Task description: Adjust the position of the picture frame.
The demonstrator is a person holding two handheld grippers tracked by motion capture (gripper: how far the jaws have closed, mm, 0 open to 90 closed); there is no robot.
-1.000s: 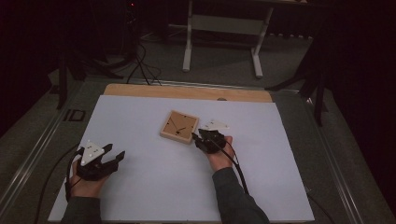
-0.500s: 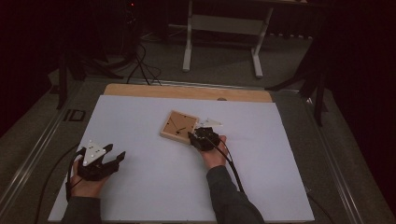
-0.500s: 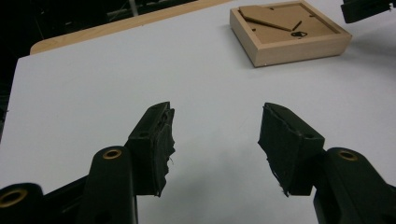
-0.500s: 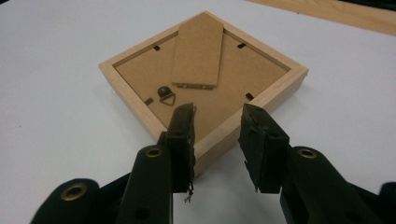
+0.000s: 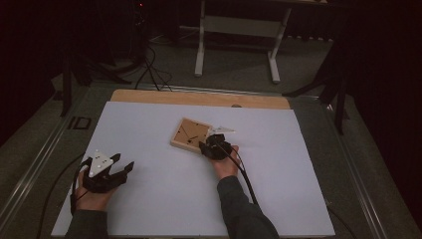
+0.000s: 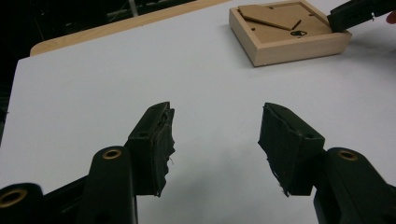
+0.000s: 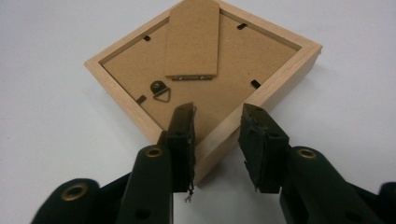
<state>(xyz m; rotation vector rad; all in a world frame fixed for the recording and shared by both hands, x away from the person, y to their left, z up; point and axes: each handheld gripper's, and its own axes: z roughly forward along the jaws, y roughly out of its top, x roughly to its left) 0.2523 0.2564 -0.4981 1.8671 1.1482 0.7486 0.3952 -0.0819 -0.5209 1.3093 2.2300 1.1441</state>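
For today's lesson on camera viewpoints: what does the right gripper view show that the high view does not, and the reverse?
Right gripper view alone: the frame's small metal hanging ring, the hinged stand, and the jaws astride the near corner, still apart. High view alone: the person's left gripper, open, resting far off, and both forearms. Shared: the wooden picture frame face down on the white table, with the right gripper at it.

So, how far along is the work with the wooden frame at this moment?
Early stage. Done: the frame lies face down on the table, backing board up. In hand: the right gripper straddles the frame's near corner, jaws apart, not yet closed. Left: gripping it and anything after; the left gripper rests open, apart from it.
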